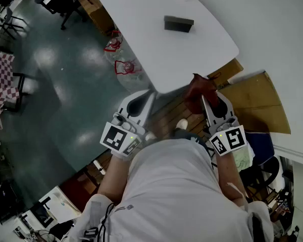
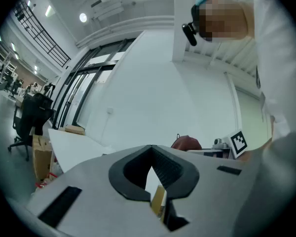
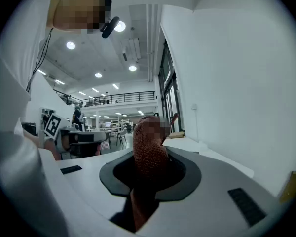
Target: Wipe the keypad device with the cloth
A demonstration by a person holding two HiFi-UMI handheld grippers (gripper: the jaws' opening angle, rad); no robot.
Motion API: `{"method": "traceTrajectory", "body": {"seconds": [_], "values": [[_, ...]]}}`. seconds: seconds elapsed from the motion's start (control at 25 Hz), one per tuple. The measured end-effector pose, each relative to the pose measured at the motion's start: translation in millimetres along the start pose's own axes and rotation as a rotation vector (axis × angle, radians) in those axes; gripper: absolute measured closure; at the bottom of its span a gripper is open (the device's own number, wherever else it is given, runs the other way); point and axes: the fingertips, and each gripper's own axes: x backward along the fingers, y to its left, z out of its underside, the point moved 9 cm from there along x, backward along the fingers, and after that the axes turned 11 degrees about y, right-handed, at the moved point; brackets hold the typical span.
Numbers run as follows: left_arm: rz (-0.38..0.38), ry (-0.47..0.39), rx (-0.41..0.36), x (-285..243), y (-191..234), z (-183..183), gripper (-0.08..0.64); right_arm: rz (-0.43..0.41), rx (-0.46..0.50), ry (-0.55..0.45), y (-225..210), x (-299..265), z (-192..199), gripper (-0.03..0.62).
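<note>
Keypad (image 1: pixel 179 23) lies flat on the table (image 1: pixel 141 29), well ahead of both grippers and roughly between their lines, set in from the table's edges with bare white top on all sides. Cloth (image 1: pixel 198 92), reddish-brown, is clamped in the right gripper (image 1: pixel 211 101); in the right gripper view it stands up bunched between the jaws and hangs below them. It sits just short of the table's rounded near edge. Left gripper (image 1: pixel 140 104) has its jaws closed together, tips at the same edge, to the cloth's left. Cardboard (image 1: pixel 257 105) lies just right of the right gripper. Open floor (image 1: pixel 55 84) stretches left of the left gripper.
</note>
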Motion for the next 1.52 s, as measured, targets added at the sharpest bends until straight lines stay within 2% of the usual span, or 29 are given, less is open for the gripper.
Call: {"method": "traceTrajectory", "body": {"seconds": [0.2, 0.72, 0.96, 1.08, 1.24, 1.52], "values": [[-0.001, 0.044, -0.015, -30, -20, -3, 0.549, 0.009, -0.003, 0.002, -31, 16, -2, 0.511], [-0.026, 0.143, 0.024, -131, -32, 2, 0.548, 0.033, -0.035, -0.008, -125, 38, 15, 0.509], [-0.042, 0.163, 0.036, -169, -40, 3, 0.548, 0.059, -0.038, 0.006, -161, 41, 31, 0.509], [-0.052, 0.187, 0.035, -177, -32, 8, 0.548, 0.058, -0.05, 0.017, -171, 32, 35, 0.509], [-0.061, 0.189, 0.081, -179, -12, 11, 0.548, 0.056, -0.054, 0.045, -175, 14, 32, 0.509], [-0.016, 0.152, 0.121, -184, 37, 5, 0.548, 0.083, -0.047, 0.081, -184, -33, 4, 0.509]]}}
